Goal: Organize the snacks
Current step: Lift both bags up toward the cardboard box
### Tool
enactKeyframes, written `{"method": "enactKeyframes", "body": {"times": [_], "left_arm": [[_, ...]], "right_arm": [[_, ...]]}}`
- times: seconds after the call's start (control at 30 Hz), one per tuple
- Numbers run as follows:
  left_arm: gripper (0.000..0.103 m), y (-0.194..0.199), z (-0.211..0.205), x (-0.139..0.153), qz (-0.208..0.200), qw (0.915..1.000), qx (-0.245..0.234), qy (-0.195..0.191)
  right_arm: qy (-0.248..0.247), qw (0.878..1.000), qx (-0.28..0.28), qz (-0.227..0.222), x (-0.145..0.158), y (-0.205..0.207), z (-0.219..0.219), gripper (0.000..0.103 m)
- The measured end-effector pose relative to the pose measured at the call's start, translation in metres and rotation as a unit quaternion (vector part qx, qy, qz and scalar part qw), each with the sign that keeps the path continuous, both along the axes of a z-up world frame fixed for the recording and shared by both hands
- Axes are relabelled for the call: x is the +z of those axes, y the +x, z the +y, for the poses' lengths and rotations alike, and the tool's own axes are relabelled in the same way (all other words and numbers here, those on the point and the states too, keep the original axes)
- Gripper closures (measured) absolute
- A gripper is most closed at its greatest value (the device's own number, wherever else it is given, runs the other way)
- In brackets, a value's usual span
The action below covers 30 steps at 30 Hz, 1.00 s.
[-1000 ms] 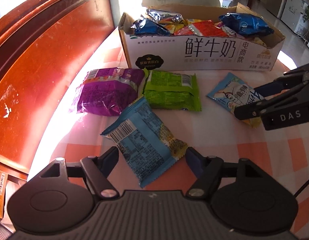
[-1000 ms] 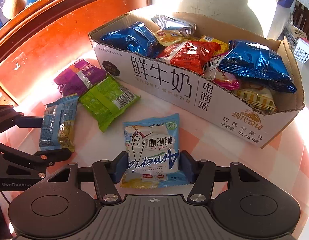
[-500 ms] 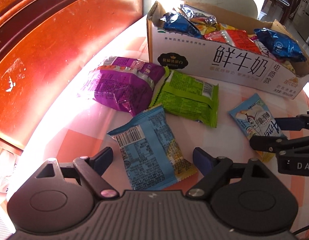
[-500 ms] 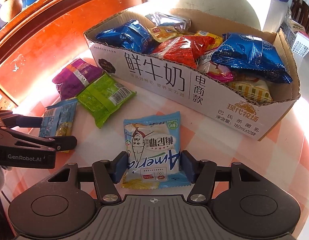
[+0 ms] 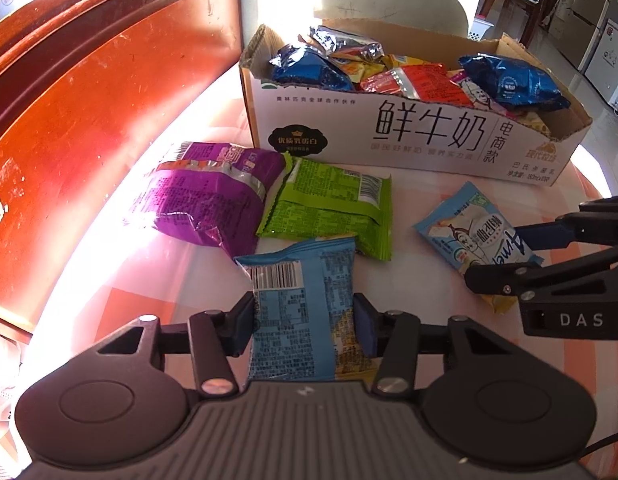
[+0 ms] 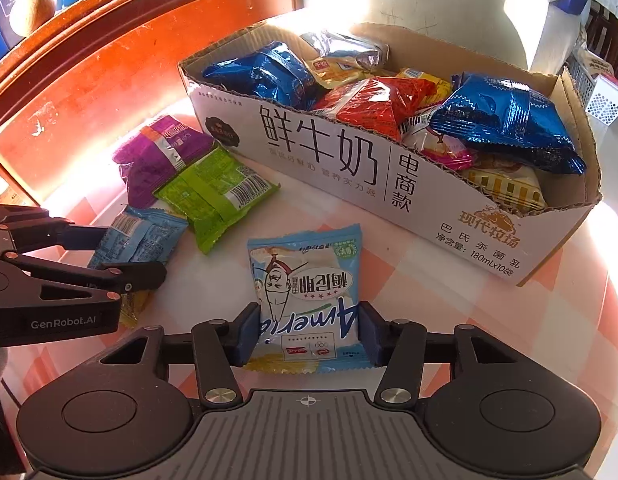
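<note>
Left gripper (image 5: 304, 322) has its pads pressed against both side edges of the blue barcode packet (image 5: 303, 304) — pinching it, packet lying flat on the checked tablecloth (image 5: 121, 312) with its long axis running straight ahead toward 12 o'clock. Right gripper (image 6: 307, 334) mirrors that, fingers closed in on the pale-blue cartoon packet (image 6: 307, 296), also lengthwise toward 12. Both look gripped, though neither packet seems lifted yet.

The relation that matters: the cardboard box (image 6: 389, 176) sits beyond both packets, at 12 to 1 o'clock from each gripper, its open top already heaped with bags. The right gripper is the nearer one — its packet lies just short of the box wall. The left has the green packet (image 5: 329, 204) and purple packet (image 5: 207, 200) between it and the box.

Both tools are held low and level, pointing forward, side by side. Likely next: lift, carry up over the wall.
</note>
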<state>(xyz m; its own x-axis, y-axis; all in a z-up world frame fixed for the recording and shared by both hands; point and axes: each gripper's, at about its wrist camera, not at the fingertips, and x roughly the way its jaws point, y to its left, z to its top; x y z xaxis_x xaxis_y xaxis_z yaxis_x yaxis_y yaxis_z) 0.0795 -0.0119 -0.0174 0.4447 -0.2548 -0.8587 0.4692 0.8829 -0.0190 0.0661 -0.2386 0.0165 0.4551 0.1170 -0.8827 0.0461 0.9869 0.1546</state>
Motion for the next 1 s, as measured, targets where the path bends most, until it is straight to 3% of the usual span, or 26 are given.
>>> {"method": "enactKeyframes", "body": {"times": [0.27,0.5,0.63,1.0], "left_arm": [[0.054,-0.001,0.008,0.016,-0.022,0.9995,0.007,-0.022],[0.054,-0.004,0.002,0.022,-0.044,0.9990,-0.006,-0.011],[0.054,-0.007,-0.001,0.028,-0.075,0.9971,-0.010,0.007],[0.054,-0.002,-0.006,0.060,-0.136,0.9907,0.001,0.000]], "right_arm": [[0.001,1.000,0.004,-0.023,0.016,-0.005,0.000,0.053],[-0.002,0.999,0.010,-0.037,0.026,-0.004,0.001,0.053],[-0.008,0.999,0.008,-0.046,0.030,-0.007,0.000,0.053],[-0.008,0.996,-0.009,-0.091,0.057,-0.009,-0.008,0.053]]}}
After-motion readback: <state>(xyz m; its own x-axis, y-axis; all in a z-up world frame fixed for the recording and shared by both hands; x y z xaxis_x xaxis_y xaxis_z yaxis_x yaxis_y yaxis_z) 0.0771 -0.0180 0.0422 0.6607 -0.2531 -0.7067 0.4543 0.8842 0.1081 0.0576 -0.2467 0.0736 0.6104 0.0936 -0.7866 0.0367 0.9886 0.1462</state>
